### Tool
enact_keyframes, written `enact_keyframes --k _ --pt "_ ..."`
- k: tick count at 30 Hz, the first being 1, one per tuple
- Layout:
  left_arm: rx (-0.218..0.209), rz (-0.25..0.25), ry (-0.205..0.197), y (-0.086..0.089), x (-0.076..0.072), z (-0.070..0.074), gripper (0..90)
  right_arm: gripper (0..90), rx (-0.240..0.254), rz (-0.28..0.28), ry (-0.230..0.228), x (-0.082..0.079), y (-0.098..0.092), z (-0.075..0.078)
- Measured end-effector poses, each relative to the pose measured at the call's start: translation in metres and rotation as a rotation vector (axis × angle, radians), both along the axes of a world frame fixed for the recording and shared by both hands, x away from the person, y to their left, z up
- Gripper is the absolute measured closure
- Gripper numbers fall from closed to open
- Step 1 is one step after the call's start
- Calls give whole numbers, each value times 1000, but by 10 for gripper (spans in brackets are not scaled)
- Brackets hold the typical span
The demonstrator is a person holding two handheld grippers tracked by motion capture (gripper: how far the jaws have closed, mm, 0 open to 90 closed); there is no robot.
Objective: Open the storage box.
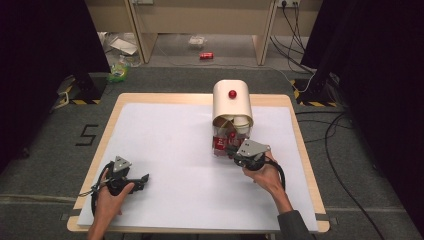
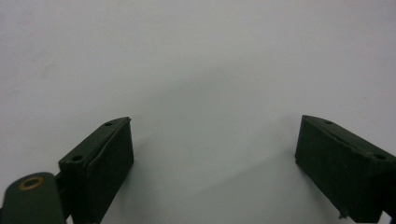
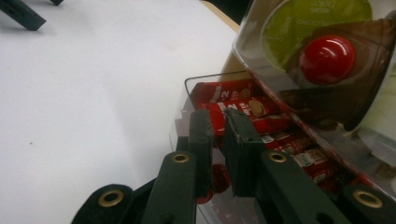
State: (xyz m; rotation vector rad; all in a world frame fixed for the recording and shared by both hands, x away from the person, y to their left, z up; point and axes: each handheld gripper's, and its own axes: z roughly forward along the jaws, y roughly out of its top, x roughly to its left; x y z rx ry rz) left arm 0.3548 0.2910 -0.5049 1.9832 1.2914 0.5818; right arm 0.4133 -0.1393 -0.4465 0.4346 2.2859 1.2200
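Digit "5" taped in black on the floor (image 1: 88, 134), a "2" on a red packet (image 3: 223, 96)

The high view is dim at its edges, where black curtains swallow the light; the white sheet (image 1: 190, 150) is the brightest area, evenly lit from above, with faint soft shadows. In the left gripper view the sheet greys toward the corners and a soft shadow spreads between the dark jaws. The right gripper view is sharp nearby, with glare on the red knob (image 3: 327, 58) and reflections on the clear lid.
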Motion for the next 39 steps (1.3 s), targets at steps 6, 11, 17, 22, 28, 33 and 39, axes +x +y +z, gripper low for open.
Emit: enact_keyframes --k 6,11,17,22,28,33,39 --pt "1 0 -1 0 0 0 109 852 2 21 -8 -6 -2 1" --pt "1 0 -1 0 0 0 109 886 11 14 -46 -16 -4 0" --pt "4 0 -4 0 0 0 109 887 11 34 -46 -20 -5 0" --pt "4 1 -5 -1 -1 0 108 879 9 61 -18 -24 -8 0" --pt "5 2 -6 -1 -1 0 109 756 -9 89 10 -29 -12 -2" --pt "5 1 -6 -1 -1 0 108 745 -38 76 4 -29 -15 -1" --pt "4 1 -5 -1 0 0 109 741 -85 68 21 -27 -15 -5"
